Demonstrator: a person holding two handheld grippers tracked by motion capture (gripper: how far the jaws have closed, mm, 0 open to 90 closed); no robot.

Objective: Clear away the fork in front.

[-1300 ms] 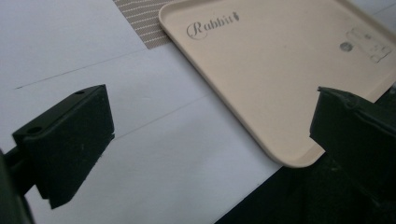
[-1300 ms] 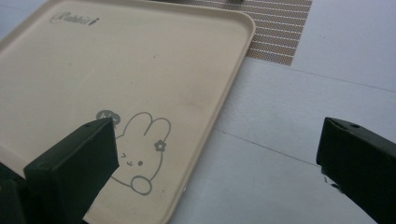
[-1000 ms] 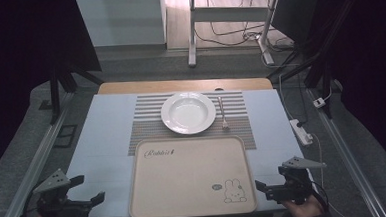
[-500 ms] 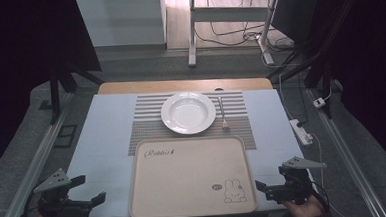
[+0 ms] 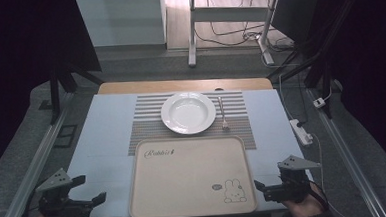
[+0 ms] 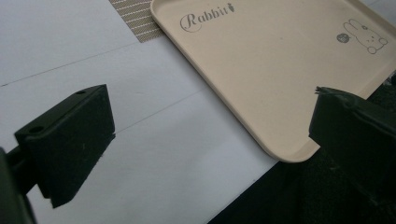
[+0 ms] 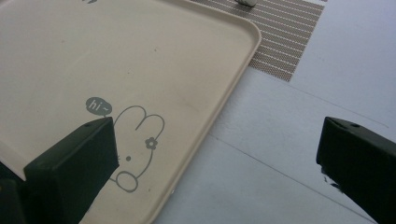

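High view is giving me the whole table [image 5: 107, 138]: I am holding the left gripper [image 5: 93, 200] at the near left corner and the right gripper [image 5: 261, 188] at the near right corner, each just outside a short side of the tray [image 5: 184, 179]. Neither is touching the tray. The tray is lying flat at the near edge, beige, with "Rabbit" printed at its far left and a small rabbit drawing at its near right, and nothing is lying on it. Its far edge is overlapping the striped mat [image 5: 147, 126]. A white plate [image 5: 188, 112] is sitting on that mat just beyond the tray, and a fork [image 5: 222, 114] is lying on the mat just to the plate's right, apart from it. Through the left gripper view I am seeing both black jaws spread wide apart over bare tabletop, with the tray's near corner [image 6: 289, 154] lying between them and toward the far jaw, untouched. Through the right gripper view the jaws are likewise standing wide apart with nothing between the pads; one jaw is hanging over the rabbit print [image 7: 137, 144], the other over the table beside the tray's rim.
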